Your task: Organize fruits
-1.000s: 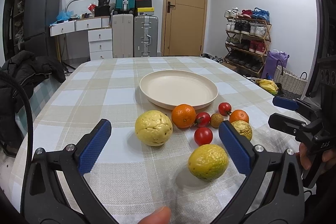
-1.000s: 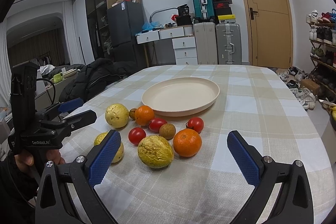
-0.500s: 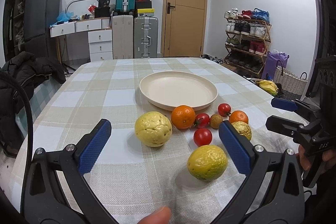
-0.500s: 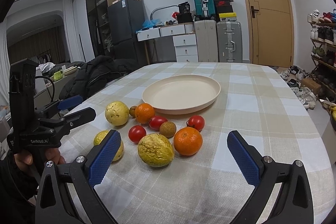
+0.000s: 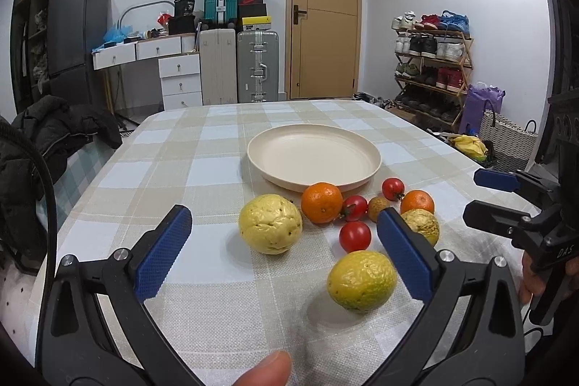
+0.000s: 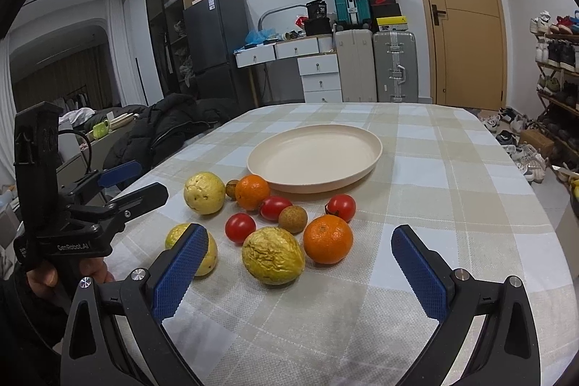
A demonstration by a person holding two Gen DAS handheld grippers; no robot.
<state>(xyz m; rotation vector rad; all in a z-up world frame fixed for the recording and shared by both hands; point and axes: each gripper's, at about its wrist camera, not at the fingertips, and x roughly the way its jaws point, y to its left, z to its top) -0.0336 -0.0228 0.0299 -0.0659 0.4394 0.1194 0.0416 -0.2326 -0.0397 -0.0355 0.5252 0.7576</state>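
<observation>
Left tongs: hovering over the checked tabletop, blue pads spread wide, grasping nothing; a fingertip is cutting into the bottom edge.

Pale yellow guava: sitting between those pads, touching neither.

Lemon-like yellow fruit: lying nearest, just beside the right pad.

Front orange: resting against the rim of the cream plate, which is holding nothing.

Three red tomatoes: lying among the cluster.

Small brown fruit: kind hard to make out.

Wrinkled yellow fruit: partly hidden behind the left tongs' pad; showing whole in the right view.

Second orange: sitting just beside it.

Right tongs: released, pads wide apart, empty, with the fruit cluster lying ahead.
</observation>
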